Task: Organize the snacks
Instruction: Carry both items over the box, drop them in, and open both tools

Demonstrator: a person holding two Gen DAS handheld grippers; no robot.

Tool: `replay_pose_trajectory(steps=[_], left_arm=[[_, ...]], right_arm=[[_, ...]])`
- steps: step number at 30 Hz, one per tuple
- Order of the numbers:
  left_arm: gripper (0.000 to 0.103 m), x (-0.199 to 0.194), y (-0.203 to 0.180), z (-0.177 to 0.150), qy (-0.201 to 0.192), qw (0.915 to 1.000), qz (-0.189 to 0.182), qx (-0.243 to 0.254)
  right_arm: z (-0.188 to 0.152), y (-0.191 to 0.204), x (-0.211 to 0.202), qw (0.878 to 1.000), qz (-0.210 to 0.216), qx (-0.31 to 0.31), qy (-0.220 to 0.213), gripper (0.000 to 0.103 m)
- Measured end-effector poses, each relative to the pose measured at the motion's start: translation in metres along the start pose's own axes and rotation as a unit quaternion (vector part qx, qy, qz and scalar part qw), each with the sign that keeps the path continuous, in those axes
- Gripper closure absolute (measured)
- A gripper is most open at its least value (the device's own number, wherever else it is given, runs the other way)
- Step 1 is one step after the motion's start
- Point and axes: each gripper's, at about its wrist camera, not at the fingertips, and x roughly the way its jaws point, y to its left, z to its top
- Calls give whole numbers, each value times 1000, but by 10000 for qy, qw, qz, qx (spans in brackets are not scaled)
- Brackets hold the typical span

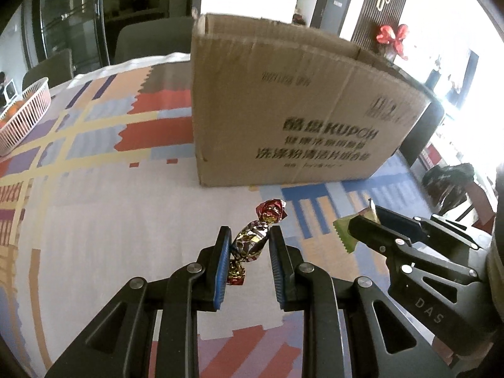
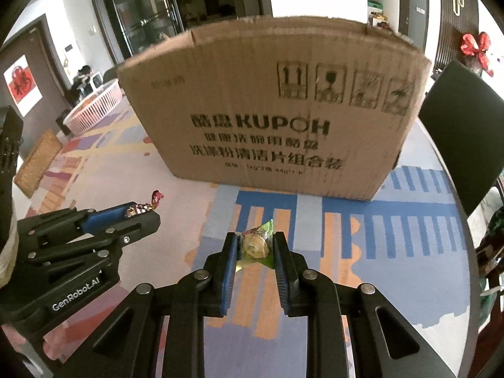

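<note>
My left gripper [image 1: 248,236] is shut on a foil-wrapped candy [image 1: 252,241] with red and gold twisted ends, held above the tablecloth. My right gripper [image 2: 255,239] is shut on a small green snack packet [image 2: 255,245] with a round biscuit showing inside. In the left wrist view the right gripper [image 1: 354,223] appears at right with the green packet [image 1: 341,231] sticking out of it. The right wrist view shows the left gripper [image 2: 146,212] at left, holding the candy [image 2: 148,204]. A large open-topped cardboard box [image 2: 267,110] printed KUPOH stands just beyond both grippers.
A patterned tablecloth [image 1: 94,189] covers the table. A pink slatted basket [image 1: 22,113] with orange fruit sits at the far left. A woven mat [image 2: 37,160] lies near the left edge. A dark chair back [image 2: 466,138] stands to the right of the box.
</note>
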Motion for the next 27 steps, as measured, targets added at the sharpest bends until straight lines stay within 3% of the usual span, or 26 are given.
replay_pose_trajectory(steps=[15, 27], left_arm=[[78, -75, -27, 22, -888, 9959, -131, 121], [78, -114, -45, 44, -1420, 9894, -160, 277]], right_arm=[[17, -6, -82, 9958, 71, -18, -914, 79], [38, -3, -120, 9882, 109, -23, -1527, 79]])
